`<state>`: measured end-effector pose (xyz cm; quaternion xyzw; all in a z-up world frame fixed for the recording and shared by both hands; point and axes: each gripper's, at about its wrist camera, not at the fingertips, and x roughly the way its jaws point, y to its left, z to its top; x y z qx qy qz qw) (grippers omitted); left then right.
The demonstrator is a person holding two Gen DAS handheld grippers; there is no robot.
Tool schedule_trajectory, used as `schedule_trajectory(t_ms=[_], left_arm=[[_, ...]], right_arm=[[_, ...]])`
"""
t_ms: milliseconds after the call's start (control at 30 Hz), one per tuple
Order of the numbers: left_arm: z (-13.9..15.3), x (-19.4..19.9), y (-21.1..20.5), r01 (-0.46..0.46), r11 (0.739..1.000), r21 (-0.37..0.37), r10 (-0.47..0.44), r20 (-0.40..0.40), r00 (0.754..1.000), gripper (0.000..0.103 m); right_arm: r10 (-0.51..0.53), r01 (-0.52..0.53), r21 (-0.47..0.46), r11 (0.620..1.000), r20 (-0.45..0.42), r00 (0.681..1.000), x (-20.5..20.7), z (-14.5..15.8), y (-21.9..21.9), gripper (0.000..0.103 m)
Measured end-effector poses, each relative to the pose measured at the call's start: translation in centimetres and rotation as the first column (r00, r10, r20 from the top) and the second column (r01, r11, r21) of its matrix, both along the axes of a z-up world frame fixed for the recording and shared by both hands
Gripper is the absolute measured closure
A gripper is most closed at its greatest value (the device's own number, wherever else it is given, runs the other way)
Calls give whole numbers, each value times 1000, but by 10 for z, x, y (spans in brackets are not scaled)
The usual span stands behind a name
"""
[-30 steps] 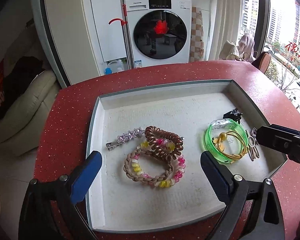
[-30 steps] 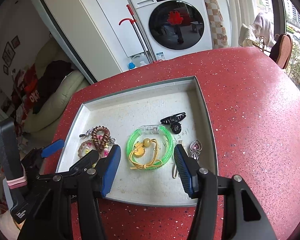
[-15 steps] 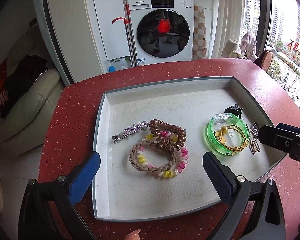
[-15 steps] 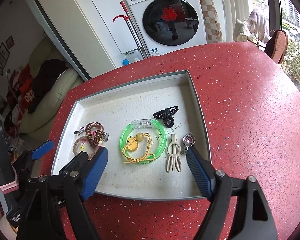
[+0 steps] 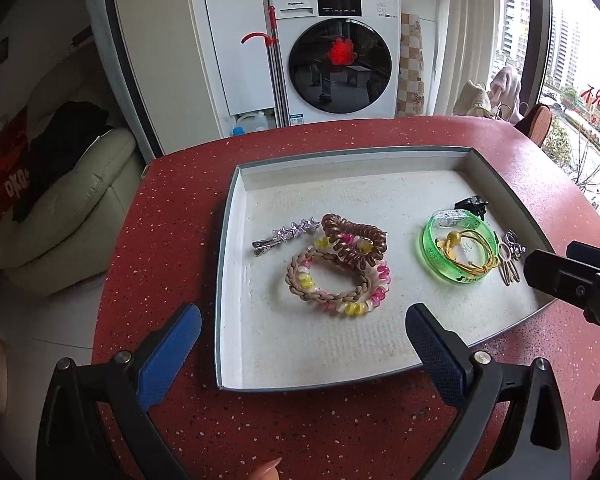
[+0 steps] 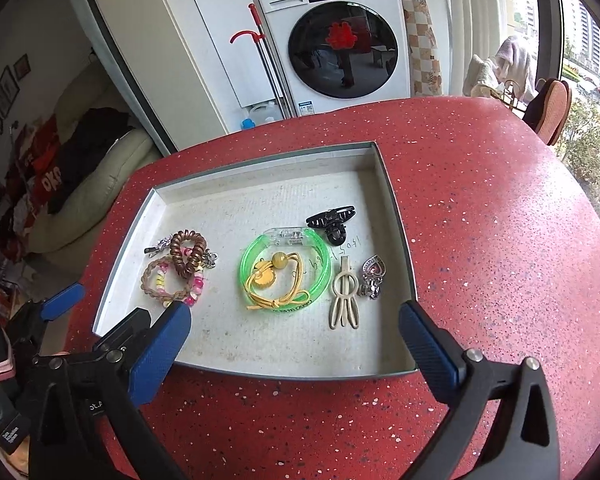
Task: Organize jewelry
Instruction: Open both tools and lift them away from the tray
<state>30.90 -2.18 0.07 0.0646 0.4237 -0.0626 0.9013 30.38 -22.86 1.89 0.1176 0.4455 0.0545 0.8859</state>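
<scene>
A white tray (image 5: 229,240) (image 6: 396,216) on the red table holds the jewelry. At its left lie a silver star clip (image 5: 288,234), a brown spiral hair tie (image 5: 352,244) (image 6: 188,252) and a braided bead bracelet (image 5: 324,292). At its right a green bangle (image 5: 430,256) (image 6: 325,276) rings a yellow hair tie (image 6: 276,292), beside a beige clip (image 6: 344,300), a silver heart clip (image 6: 374,276) and a black claw clip (image 6: 332,220). My left gripper (image 5: 303,312) is open over the tray's near edge. My right gripper (image 6: 293,310) is opening wide, with nothing pressed between its pads.
The red table (image 6: 500,240) stretches away to the right of the tray. A washing machine (image 5: 336,52) and a red-handled mop (image 5: 274,60) stand behind it. A cream sofa (image 5: 60,208) sits at the left, below table level. A fingertip (image 5: 266,470) shows at the bottom edge.
The right gripper's jaws have spread much wider, and the beige clip once half hidden by its right finger now lies in plain view. The left gripper has drawn back slightly from the tray.
</scene>
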Motion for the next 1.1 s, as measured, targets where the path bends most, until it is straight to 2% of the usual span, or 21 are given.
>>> schedule_trajectory(t_ms=[233,400,633,833,1100], left_arm=[[7,-31,12,-56,998,-22,57,32,998,0],[7,-63,16,-93,996,-4,93,92,991,0],[16,-97,23,-137,990,-43,142,160,977,0],[19,-119,24,-157,986,-50,164,211,964,0],[12,-140,25,-157,986,-58,166,234,958,0]], right_arm=[[-3,5,-61,998,36,999,-25,5,8,0],[-13,20,-89,996,79,997,-48,8,9,0],[-34,50,-108,993,150,988,-79,16,9,0],[-34,69,-150,986,225,974,-107,19,16,0],[-41,98,-189,977,283,958,-133,18,21,0]])
